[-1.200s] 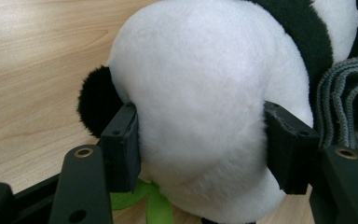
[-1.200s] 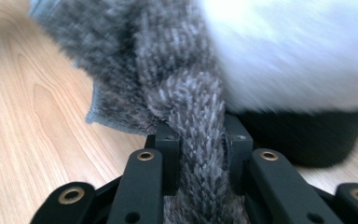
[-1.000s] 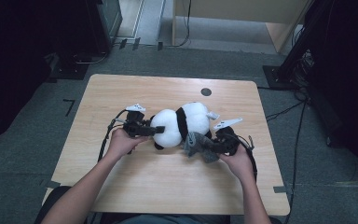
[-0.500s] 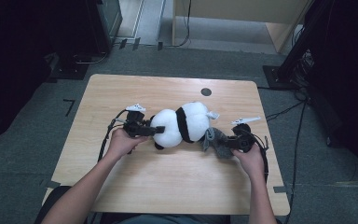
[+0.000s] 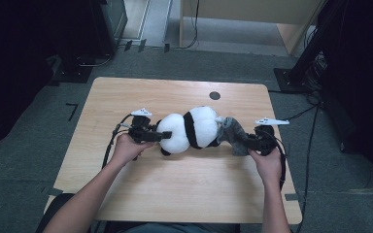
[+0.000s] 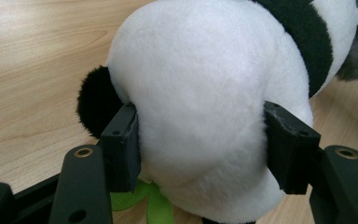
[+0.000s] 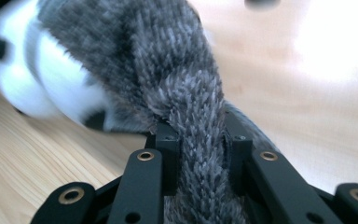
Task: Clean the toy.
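A black-and-white panda plush [image 5: 189, 128] lies on its side in the middle of the wooden table [image 5: 141, 97]. My left gripper [image 5: 162, 136] grips its white left end. In the left gripper view the pads [image 6: 126, 144] press into the white fur [image 6: 205, 93] from both sides, and a green bit [image 6: 154, 205] shows underneath. A grey fuzzy cloth [image 5: 230, 130] stretches from the panda's right end to my right gripper [image 5: 242, 141]. In the right gripper view the right gripper [image 7: 200, 144] is shut on a bunched strip of that grey cloth [image 7: 186, 79], with the panda [image 7: 51, 79] blurred behind.
A dark round hole [image 5: 214, 95] sits in the table near its far edge. Cables [image 5: 110, 145] trail from both grippers. Dark stands and equipment [image 5: 315, 63] surround the table on the grey floor.
My right gripper has moved to the right and slightly up, drawing the grey cloth out away from the panda. The left hand and the panda have stayed put.
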A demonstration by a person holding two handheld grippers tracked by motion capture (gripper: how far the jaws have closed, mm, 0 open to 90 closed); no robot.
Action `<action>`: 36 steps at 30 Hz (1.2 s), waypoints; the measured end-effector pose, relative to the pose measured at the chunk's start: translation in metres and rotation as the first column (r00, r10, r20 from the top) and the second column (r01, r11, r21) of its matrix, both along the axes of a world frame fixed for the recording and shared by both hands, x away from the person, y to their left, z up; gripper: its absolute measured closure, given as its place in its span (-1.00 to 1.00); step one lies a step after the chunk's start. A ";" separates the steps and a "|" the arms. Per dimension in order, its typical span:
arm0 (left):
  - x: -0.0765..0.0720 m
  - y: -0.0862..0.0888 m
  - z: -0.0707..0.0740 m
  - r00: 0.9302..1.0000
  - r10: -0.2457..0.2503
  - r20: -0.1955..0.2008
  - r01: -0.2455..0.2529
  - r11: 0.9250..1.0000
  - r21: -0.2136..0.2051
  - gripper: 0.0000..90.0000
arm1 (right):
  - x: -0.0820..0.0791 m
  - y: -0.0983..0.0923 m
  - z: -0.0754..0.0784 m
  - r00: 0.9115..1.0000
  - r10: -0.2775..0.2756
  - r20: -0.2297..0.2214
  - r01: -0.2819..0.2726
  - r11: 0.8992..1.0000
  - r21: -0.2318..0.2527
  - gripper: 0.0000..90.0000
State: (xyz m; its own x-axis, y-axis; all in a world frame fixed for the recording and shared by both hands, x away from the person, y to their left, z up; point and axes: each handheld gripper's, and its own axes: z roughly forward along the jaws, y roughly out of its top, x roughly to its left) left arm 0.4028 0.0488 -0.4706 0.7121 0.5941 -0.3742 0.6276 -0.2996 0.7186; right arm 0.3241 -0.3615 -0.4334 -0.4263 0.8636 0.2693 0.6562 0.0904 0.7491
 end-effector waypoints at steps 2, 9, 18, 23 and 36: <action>0.000 0.000 0.000 1.000 0.001 -0.001 -0.001 1.000 0.000 -0.17 | -0.005 0.007 0.014 0.998 0.018 0.052 -0.020 0.999 0.027 0.67; 0.000 -0.001 0.001 1.000 0.004 -0.001 -0.004 1.000 0.002 -0.17 | -0.011 0.065 0.034 0.971 0.202 0.125 -0.209 0.977 0.040 0.67; 0.001 0.000 0.001 1.000 0.003 -0.011 -0.003 1.000 -0.004 -0.17 | -0.004 0.158 0.001 0.894 0.447 0.038 -0.445 0.894 -0.055 0.68; 0.002 0.000 0.001 1.000 0.004 -0.017 -0.004 1.000 -0.007 -0.17 | 0.001 0.188 -0.024 0.867 0.496 -0.039 -0.497 0.861 -0.105 0.68; -0.001 -0.004 0.001 1.000 -0.010 0.004 0.010 1.000 0.026 -0.16 | 0.008 0.183 -0.049 0.872 0.476 -0.113 -0.487 0.865 -0.117 0.69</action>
State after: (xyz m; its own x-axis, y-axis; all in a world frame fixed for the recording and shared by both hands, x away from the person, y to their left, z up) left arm 0.4017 0.0445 -0.4697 0.7195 0.5964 -0.3559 0.6215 -0.3242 0.7131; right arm 0.3320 -0.1785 -0.4822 -0.7811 0.5870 0.2128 0.5601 0.5081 0.6543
